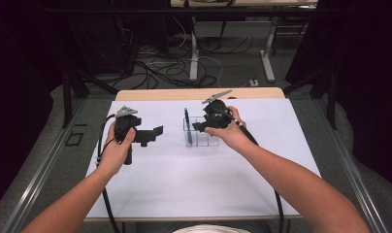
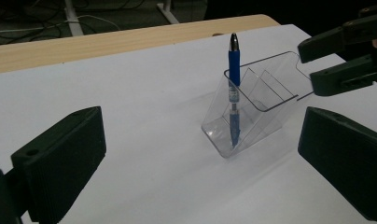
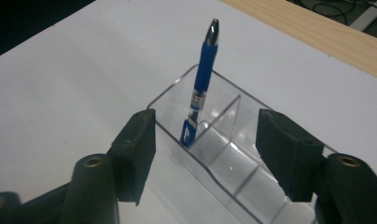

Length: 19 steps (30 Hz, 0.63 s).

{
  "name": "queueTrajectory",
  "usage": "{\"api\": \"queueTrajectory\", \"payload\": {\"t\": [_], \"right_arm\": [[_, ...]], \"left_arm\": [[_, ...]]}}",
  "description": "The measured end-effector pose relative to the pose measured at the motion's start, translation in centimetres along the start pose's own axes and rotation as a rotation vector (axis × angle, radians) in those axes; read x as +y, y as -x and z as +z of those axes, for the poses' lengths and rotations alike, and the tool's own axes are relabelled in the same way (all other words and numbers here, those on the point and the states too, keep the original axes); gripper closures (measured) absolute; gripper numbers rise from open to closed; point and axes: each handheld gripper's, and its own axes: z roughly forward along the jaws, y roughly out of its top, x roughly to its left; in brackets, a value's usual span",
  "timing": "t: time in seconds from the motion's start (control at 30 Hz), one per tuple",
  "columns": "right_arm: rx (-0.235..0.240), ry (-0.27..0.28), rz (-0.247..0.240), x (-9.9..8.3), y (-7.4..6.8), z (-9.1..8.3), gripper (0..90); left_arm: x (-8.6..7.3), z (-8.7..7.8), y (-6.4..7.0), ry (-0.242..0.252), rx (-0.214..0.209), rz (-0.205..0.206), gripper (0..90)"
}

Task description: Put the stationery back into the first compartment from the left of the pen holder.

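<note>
A person's forearms reach in from the near edge of a table (image 1: 281,92) covered by a white sheet (image 1: 194,184), each hand holding a two-jaw gripper. The left gripper (image 1: 153,135) hovers above the sheet at the left, its jaws spread wide with nothing between them, pointed toward the middle of the table. Just beyond, a clear plastic organizer (image 1: 206,140) with several compartments stands on the sheet near its centre. A blue pen (image 3: 200,93) with a silver tip stands nearly upright in the organizer's end compartment, on the side toward the left gripper. The right gripper (image 1: 198,126) is held over the organizer, its jaws open and straddling the tray's compartments, holding nothing; the pen stands just ahead of them, apart from both jaws. Farther back, the table's bare wooden edge shows, then a floor strewn with cables (image 1: 165,63).
</note>
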Motion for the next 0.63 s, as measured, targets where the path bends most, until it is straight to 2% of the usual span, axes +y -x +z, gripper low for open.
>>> {"api": "queueTrajectory", "payload": {"t": [0.1,0.2,0.33,0.37,0.43,0.53,0.63], "right_arm": [[-0.008,-0.004,0.004,-0.5,0.5,-1.0,26.5],[-0.037,-0.004,0.019,-1.3,0.9,-2.1,18.4],[-0.053,0.004,0.047,-2.5,1.4,-3.5,14.3],[-0.065,0.005,0.045,-2.9,1.7,-3.9,12.2],[-0.072,0.012,0.054,-3.5,2.0,-4.3,7.3],[-0.096,0.012,0.065,-4.5,2.6,-5.0,0.0],[-0.115,0.023,0.082,-5.8,3.3,-5.7,0.0]], "left_arm": [[-0.1,-0.1,-0.1,-0.002,0.004,-0.004,1.0],[-0.3,0.0,-0.2,-0.001,0.012,-0.004,1.2],[-0.7,0.0,-0.4,-0.017,0.017,-0.012,1.4],[-0.8,-0.1,-0.5,-0.019,0.023,-0.002,1.7],[-1.0,0.0,-0.5,-0.014,0.019,-0.012,1.8],[-1.5,0.1,-0.6,-0.023,0.016,0.007,1.8],[-1.9,0.4,-0.6,-0.023,0.007,-0.004,1.7]]}}
